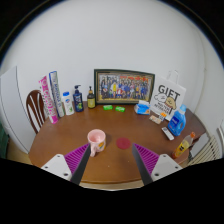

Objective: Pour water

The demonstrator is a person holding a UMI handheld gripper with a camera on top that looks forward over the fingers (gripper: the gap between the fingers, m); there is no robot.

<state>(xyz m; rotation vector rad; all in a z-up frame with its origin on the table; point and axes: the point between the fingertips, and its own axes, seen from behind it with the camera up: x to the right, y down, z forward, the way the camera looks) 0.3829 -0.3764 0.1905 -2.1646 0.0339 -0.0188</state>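
— Where do we stand with the tongs [110, 160]?

— We hold them apart, with nothing between them, low over the round wooden surface [60, 148].

— And the pink cup [96, 141]?

— We see it upright on the surface, just ahead of the left pad [74, 156], a little inside it. A small red disc [123, 144] lies ahead of the gap, beside the cup but apart from it.

— Farther off?

— Beyond the tongs we see a framed group photo [124, 85] against the wall, bottles [78, 98] to its left, and a white "GIFT" bag [169, 99] with a blue bottle [178, 122] on the right.
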